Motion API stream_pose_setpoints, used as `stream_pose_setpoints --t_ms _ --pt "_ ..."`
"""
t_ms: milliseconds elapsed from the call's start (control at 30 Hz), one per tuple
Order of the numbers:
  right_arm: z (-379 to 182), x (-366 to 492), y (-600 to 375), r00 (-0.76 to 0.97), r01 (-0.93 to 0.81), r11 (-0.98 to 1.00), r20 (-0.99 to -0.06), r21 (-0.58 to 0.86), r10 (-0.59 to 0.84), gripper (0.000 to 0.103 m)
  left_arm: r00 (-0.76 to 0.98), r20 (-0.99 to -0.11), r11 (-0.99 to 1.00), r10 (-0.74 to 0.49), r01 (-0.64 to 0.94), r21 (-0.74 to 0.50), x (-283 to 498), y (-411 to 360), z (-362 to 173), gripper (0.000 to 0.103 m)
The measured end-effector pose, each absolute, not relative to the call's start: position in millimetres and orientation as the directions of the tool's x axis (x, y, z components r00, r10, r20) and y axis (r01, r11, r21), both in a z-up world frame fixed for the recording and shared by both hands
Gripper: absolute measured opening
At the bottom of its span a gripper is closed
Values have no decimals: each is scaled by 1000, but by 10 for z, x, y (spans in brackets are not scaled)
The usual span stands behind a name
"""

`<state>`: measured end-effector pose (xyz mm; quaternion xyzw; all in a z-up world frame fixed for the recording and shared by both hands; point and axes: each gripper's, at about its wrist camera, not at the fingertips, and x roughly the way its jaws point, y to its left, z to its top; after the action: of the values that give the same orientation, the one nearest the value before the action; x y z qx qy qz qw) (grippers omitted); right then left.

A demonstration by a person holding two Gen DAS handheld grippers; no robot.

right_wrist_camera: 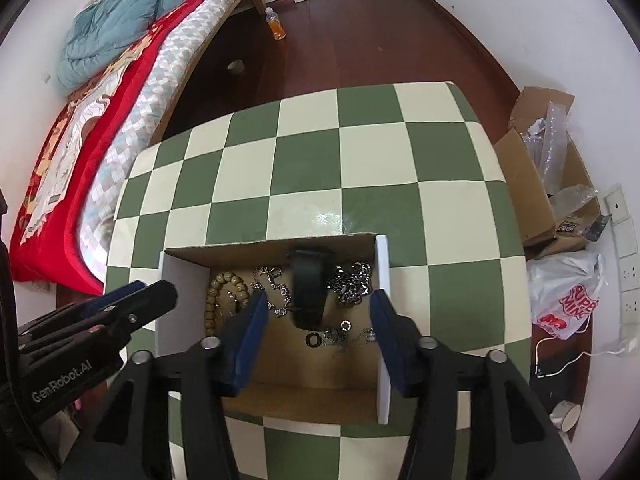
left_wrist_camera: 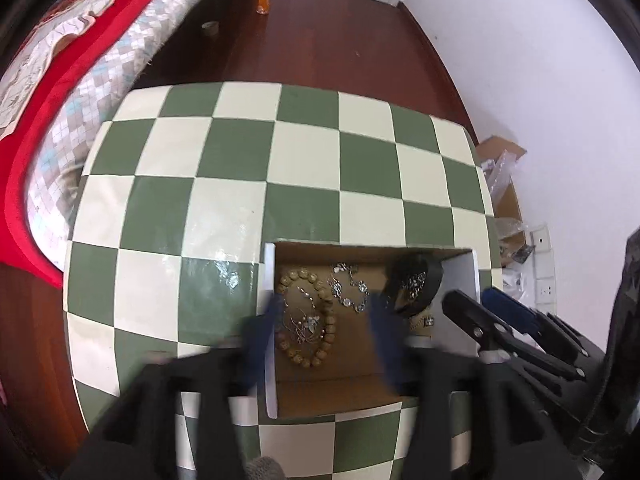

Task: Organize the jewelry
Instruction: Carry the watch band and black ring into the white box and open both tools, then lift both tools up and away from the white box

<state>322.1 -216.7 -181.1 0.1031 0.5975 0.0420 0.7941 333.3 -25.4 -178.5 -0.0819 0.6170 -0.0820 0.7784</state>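
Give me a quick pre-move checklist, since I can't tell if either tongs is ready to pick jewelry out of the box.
1. Left tongs open: ok.
2. Right tongs open: ok.
3. Both tongs empty: ok.
4. Jewelry inside the cardboard box: ok; wooden bead bracelet, black watch, chunky chain and small ring all lie in it.
5. Pieces separate: not ok; thin chains overlap the bead bracelet.
6. Tongs apart from each other: ok.
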Motion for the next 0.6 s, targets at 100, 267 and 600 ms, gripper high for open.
stream_pose_setpoints --t_ms 100,267,600 --pt "-1722 3169 -2191 289 57 978 -941 199 175 73 252 -940 972 -230 21 -232 3295 -218 -1694 71" --pt "-1617 2997 -2222 295 41 994 -952 97 80 100 322 -939 993 -118 21 -117 3152 -153 -1540 100" --pt "-1762 2561 -2257 263 58 998 -965 16 0 103 442 -893 997 82 -22 80 2677 -36 -1487 103"
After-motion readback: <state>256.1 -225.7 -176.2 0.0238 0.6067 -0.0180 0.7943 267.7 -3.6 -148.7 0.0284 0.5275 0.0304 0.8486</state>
